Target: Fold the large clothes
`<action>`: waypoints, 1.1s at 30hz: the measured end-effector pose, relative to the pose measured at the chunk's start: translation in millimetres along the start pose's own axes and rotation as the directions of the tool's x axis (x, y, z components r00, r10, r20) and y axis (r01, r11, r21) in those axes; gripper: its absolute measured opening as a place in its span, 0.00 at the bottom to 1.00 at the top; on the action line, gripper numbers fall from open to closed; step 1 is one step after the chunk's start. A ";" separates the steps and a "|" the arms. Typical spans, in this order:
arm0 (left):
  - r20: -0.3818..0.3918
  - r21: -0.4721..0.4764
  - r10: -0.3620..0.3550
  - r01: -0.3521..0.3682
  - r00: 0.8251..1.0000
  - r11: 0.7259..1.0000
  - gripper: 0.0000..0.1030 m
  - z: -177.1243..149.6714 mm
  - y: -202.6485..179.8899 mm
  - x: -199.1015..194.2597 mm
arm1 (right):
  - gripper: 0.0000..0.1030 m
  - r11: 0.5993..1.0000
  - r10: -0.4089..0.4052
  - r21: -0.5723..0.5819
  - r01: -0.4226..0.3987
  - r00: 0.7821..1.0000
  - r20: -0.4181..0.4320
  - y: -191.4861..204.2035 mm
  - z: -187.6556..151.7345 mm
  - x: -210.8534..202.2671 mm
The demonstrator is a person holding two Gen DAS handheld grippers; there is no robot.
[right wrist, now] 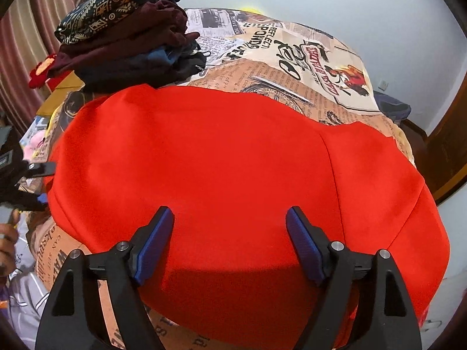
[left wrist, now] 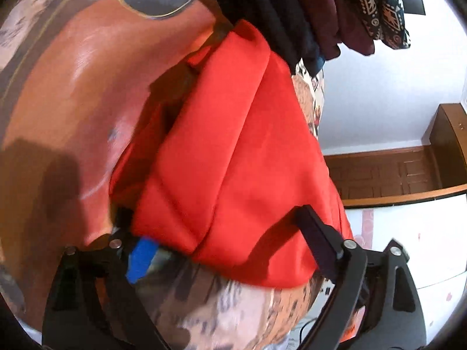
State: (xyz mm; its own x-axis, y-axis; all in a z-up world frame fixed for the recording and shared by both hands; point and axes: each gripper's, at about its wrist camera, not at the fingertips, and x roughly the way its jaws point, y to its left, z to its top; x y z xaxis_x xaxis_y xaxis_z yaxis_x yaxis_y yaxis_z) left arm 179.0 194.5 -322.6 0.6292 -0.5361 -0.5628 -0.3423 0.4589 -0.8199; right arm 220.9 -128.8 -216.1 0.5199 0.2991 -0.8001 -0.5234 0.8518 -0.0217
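Garment: one red garment [right wrist: 221,157] lay folded flat on the newsprint-patterned table [right wrist: 315,67].
Stack: one pile of folded clothes [right wrist: 128,40] stood just beyond the garment's far left corner.
Right gripper [right wrist: 230,233]: one, jaws apart over the near edge, clamped on nothing.
Left gripper [left wrist: 216,239]: one, jaws wide apart, straddling the garment's end, pads not pressing.

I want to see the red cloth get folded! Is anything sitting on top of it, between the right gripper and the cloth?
Nothing visible is in the way. The right gripper hangs open right over the red cloth, whose top is bare. The pile of folded clothes sits behind it, at its far left corner.
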 end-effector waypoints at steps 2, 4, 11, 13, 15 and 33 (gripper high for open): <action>0.025 -0.010 0.000 0.000 1.000 1.000 0.89 6.6 -2.4 6.0 | 0.75 1.000 0.000 -0.007 0.000 1.000 0.000 0.1 -0.3 0.3; 0.049 -0.020 0.008 -0.007 0.999 1.000 0.89 11.9 -4.2 11.0 | 0.75 1.000 -0.003 -0.011 0.003 1.000 -0.001 1.0 -0.2 0.5; 0.138 0.041 0.165 -0.172 0.977 0.984 0.56 22.4 -25.1 24.3 | 0.75 1.000 0.005 0.007 -0.005 0.999 -0.038 -0.1 6.2 0.7; 0.153 0.083 0.177 -0.191 0.972 0.978 0.30 21.7 -34.7 23.4 | 0.75 1.000 0.013 0.011 -0.012 0.998 -0.062 -0.6 11.7 0.4; 0.170 0.120 0.167 -0.189 0.971 0.975 0.15 20.0 -48.5 16.7 | 0.75 1.000 0.030 0.013 -0.029 0.996 -0.084 0.1 18.0 -1.1; 0.494 0.379 0.156 -0.374 0.855 0.846 0.13 -15.5 -177.6 -81.1 | 0.75 0.940 0.341 0.034 -0.340 0.929 -0.148 80.9 43.1 28.1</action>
State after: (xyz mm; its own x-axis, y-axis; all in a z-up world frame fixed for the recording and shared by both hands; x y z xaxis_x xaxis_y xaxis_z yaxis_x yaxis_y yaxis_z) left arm 177.9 145.5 -132.9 0.8296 -0.0368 -0.5572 -0.2600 0.8576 -0.4438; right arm 222.3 -32.9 -214.5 0.2047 0.5044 -0.8389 -0.6458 0.7136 0.2715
